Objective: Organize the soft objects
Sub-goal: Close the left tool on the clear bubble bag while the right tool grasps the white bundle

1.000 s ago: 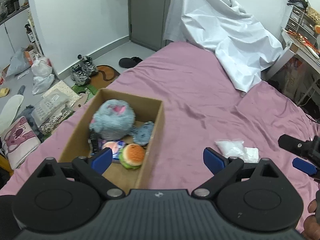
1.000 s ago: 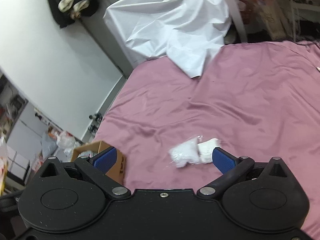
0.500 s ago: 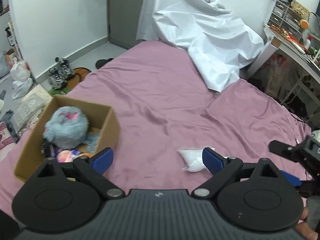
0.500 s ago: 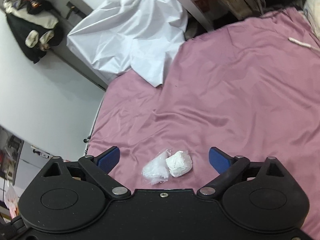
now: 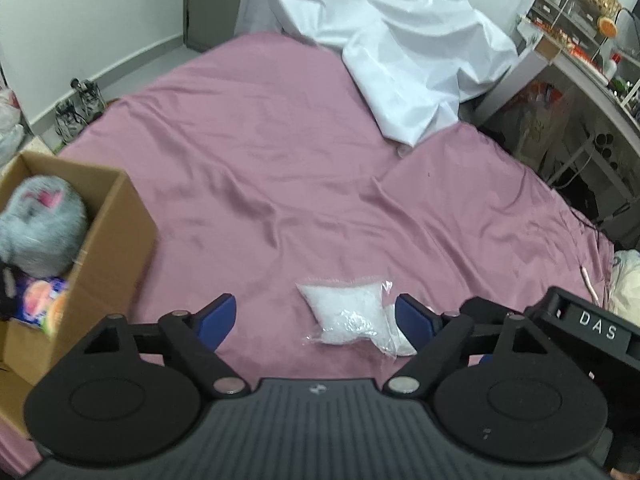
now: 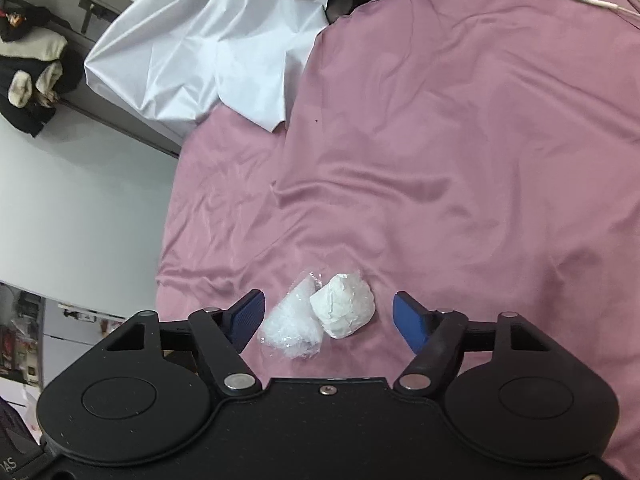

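Two soft packets lie side by side on the pink bedsheet point(image 5: 280, 168), touching: a clear plastic bag of white filling point(image 5: 346, 314) and a crumpled white lump point(image 6: 343, 311). From the left wrist view the bag sits between the spread fingers of the left gripper point(image 5: 316, 322), nearer the right-hand blue pad point(image 5: 414, 320), and the lump is mostly hidden behind that pad. From the right wrist view both packets sit between the blue pads of the right gripper point(image 6: 328, 318), the bag close by the left-hand pad point(image 6: 248, 316) and the lump more central. Both grippers have their jaws wide apart and grasp nothing; neither pad clearly touches a packet (the fisheye makes the closest gap hard to judge).

At the left edge of the left wrist view stands an open cardboard box point(image 5: 116, 236) on the sheet, well apart from the packets. Inside it rests a fuzzy grey-blue plush point(image 5: 40, 232) with a pink patch, and below that some colourful soft toys point(image 5: 40, 306), blurred. The right gripper's black body, lettered "DAS", shows at the lower right of that view.

A rumpled white sheet point(image 5: 400, 44) drapes over the far end of the bed.
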Action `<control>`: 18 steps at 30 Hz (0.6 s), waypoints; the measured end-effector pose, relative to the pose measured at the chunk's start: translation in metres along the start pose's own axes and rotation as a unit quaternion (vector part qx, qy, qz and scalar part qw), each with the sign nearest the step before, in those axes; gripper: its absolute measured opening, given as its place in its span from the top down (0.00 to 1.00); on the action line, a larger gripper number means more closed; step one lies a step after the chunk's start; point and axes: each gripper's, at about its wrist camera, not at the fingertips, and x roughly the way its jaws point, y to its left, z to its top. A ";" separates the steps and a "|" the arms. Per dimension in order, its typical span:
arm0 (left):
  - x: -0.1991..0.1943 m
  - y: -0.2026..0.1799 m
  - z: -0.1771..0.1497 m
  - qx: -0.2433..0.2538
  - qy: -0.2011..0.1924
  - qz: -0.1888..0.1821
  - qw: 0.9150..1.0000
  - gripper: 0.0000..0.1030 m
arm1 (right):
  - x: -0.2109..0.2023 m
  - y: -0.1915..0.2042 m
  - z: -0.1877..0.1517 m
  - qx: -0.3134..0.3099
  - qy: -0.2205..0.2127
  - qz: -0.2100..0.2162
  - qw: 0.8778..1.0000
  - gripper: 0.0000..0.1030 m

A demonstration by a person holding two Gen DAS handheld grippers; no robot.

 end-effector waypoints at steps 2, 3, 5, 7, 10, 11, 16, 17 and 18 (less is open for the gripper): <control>0.010 -0.002 -0.002 0.000 0.010 0.000 1.000 0.22 | 0.006 -0.002 0.001 0.004 0.005 -0.005 1.000 0.32; 0.016 -0.003 -0.003 -0.002 0.014 -0.001 1.000 0.25 | 0.009 -0.003 0.001 0.006 0.007 -0.009 1.000 0.32; 0.026 -0.005 -0.005 -0.005 0.023 -0.006 1.000 0.27 | 0.014 -0.006 0.002 0.014 0.010 -0.020 1.000 0.36; 0.034 -0.006 -0.008 -0.006 0.031 -0.010 0.999 0.28 | 0.019 -0.010 0.003 0.025 0.013 -0.025 0.999 0.38; 0.047 -0.008 -0.010 -0.008 0.040 -0.015 0.999 0.28 | 0.025 -0.012 0.002 0.028 0.019 -0.025 0.999 0.38; 0.052 -0.009 -0.011 -0.010 0.042 -0.017 0.999 0.29 | 0.027 -0.012 0.002 0.029 0.021 -0.026 0.999 0.38; 0.071 -0.008 -0.014 -0.024 0.059 -0.031 0.997 0.39 | 0.035 -0.016 0.004 0.040 0.026 -0.027 0.999 0.38; 0.072 -0.008 -0.014 -0.029 0.057 -0.033 0.997 0.39 | 0.037 -0.016 0.004 0.039 0.026 -0.028 0.998 0.38; 0.073 -0.007 -0.013 -0.031 0.054 -0.035 0.997 0.41 | 0.039 -0.016 0.004 0.038 0.028 -0.029 0.998 0.38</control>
